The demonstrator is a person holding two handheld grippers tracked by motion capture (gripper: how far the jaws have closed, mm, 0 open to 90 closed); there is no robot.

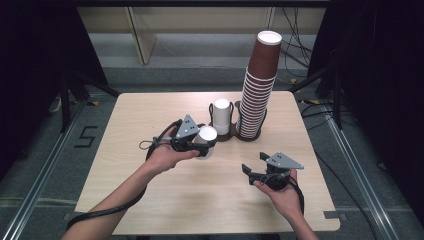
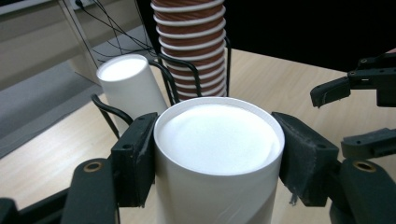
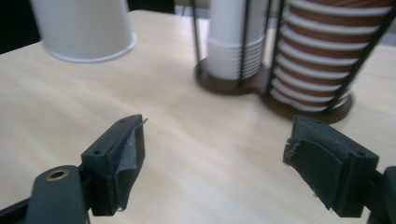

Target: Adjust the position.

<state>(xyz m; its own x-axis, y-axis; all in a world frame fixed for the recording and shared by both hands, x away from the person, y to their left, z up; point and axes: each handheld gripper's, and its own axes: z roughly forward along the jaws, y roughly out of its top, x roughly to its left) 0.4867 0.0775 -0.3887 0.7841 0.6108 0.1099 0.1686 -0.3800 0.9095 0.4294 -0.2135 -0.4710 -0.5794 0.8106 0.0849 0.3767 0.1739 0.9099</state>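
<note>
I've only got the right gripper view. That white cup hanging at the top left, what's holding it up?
Observer: The left tongs are shut on the white cup, one pad on each side, with its closed base facing up.
Operator: My view cuts off the brown cups. How high do they go?
Observer: The brown stack rises far above the white stack beside it.
Operator: And where are my tongs on the table?
Observer: The right tongs are open with nothing between them. They are at the near right of the table, closer to the person than both stacks.
</note>
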